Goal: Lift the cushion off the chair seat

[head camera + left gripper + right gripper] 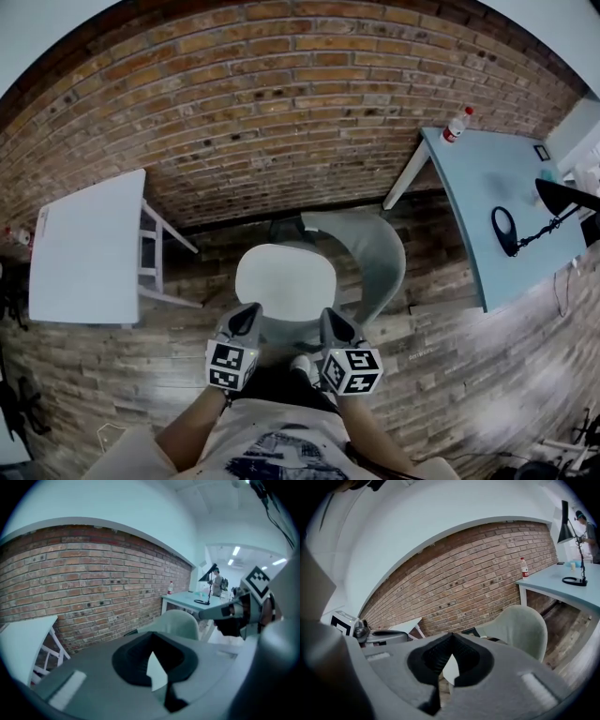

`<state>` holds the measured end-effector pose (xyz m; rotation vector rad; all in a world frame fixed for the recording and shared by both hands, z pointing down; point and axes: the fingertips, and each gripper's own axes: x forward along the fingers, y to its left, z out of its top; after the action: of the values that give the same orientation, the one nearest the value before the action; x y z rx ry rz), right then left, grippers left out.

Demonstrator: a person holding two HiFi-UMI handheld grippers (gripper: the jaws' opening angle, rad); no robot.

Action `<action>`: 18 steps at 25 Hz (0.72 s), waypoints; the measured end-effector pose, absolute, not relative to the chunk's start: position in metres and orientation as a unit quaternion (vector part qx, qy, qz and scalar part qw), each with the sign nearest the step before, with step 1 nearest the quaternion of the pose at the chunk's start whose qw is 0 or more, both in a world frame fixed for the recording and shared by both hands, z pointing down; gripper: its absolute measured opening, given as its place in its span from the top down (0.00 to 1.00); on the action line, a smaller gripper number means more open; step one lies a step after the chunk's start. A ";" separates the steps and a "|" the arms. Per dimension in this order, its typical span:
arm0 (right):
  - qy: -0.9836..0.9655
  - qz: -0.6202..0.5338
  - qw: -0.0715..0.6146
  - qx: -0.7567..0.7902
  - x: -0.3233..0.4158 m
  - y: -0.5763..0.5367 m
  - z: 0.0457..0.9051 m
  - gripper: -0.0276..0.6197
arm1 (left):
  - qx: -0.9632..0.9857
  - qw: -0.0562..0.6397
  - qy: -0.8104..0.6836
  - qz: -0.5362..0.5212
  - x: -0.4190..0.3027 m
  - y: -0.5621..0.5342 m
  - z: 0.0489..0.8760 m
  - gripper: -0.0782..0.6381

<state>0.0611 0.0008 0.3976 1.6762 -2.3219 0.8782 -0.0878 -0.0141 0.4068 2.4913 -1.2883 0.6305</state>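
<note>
Backdrop: brick wall (pixel 281 103).
Chair (pixel 375 253): white cushion (pixel 284 279) on seat.
Left gripper (pixel 249 312): closed, empty.
Right gripper (pixel 332 317): closed, empty.

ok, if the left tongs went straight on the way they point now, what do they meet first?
Most likely the white cushion on the chair seat: the left tongs, shut and empty, aim forward and down at its near left edge. Depth is unclear, though.
</note>
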 end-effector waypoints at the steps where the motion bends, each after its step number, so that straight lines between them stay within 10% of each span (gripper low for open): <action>1: -0.773 0.295 0.074 0.557 0.062 -0.002 0.400 0.96 | 0.858 0.135 -0.444 0.220 -0.086 -0.017 0.409 0.90; 18: -0.732 0.308 0.083 0.602 0.078 -0.096 0.492 0.96 | 0.862 0.147 -0.414 0.255 -0.101 -0.116 0.509 0.90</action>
<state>0.0780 -0.0963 0.4916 1.7962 -2.1867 0.9182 -0.1006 -0.1156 0.5093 2.4799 -1.1915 0.7327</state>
